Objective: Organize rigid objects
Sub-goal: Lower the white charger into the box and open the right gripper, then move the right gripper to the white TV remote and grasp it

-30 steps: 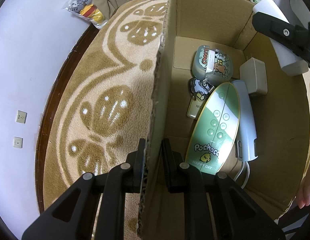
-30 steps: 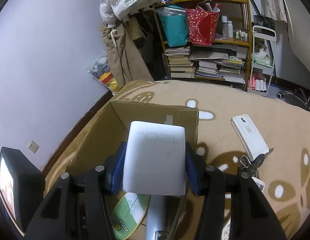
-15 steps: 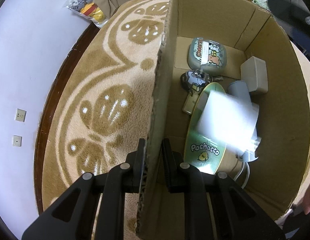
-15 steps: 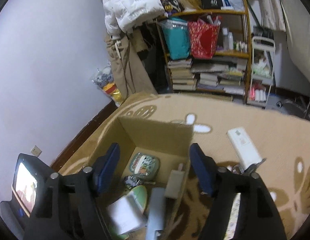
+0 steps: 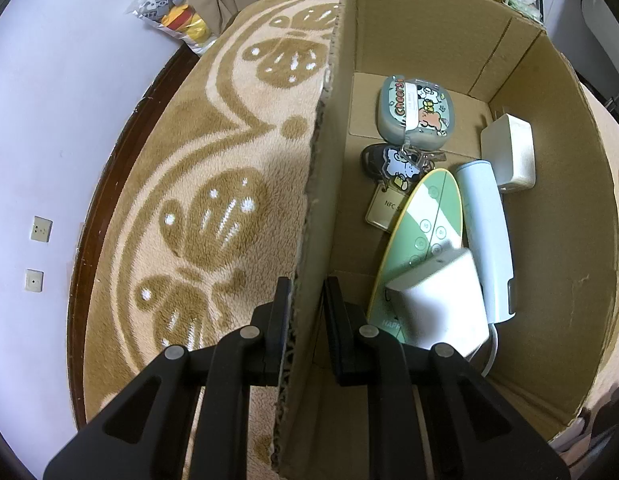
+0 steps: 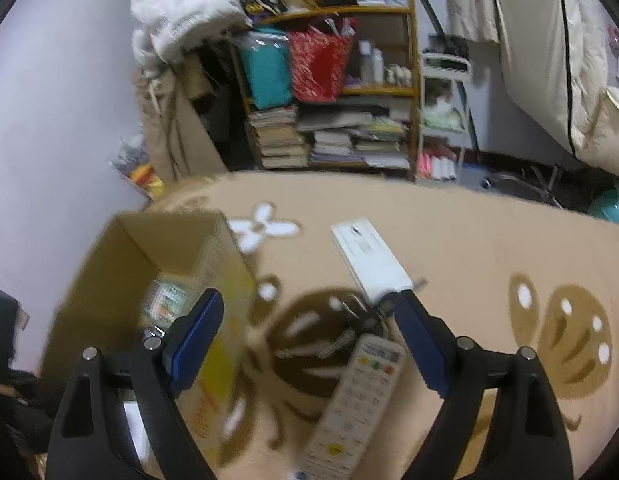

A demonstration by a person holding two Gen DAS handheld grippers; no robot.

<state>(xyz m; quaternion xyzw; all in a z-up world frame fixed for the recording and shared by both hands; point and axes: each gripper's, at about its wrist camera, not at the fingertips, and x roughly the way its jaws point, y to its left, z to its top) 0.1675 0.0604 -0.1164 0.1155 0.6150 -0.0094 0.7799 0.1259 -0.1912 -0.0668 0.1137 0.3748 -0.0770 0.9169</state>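
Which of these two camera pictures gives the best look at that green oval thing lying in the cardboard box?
The left wrist view. It looks down into the cardboard box, showing the green oval thing with its round buttons, partly covered by a white block. In the right wrist view the blurred box hides it; I cannot make it out.

A plush beige carpet (image 6: 461,240) with brown flower-and-swirl patterns and white petal marks carries everything. On it stand an open brown cardboard box (image 5: 557,216), and beside the box, well clear of its wall, lie a flat white rectangular device (image 6: 369,262), a long white remote control with coloured buttons (image 6: 355,400) and a small bunch of dark keys (image 6: 369,318) between the two. At the carpet's far edge a clear bag of plush toys (image 5: 173,14) rests against the wall.
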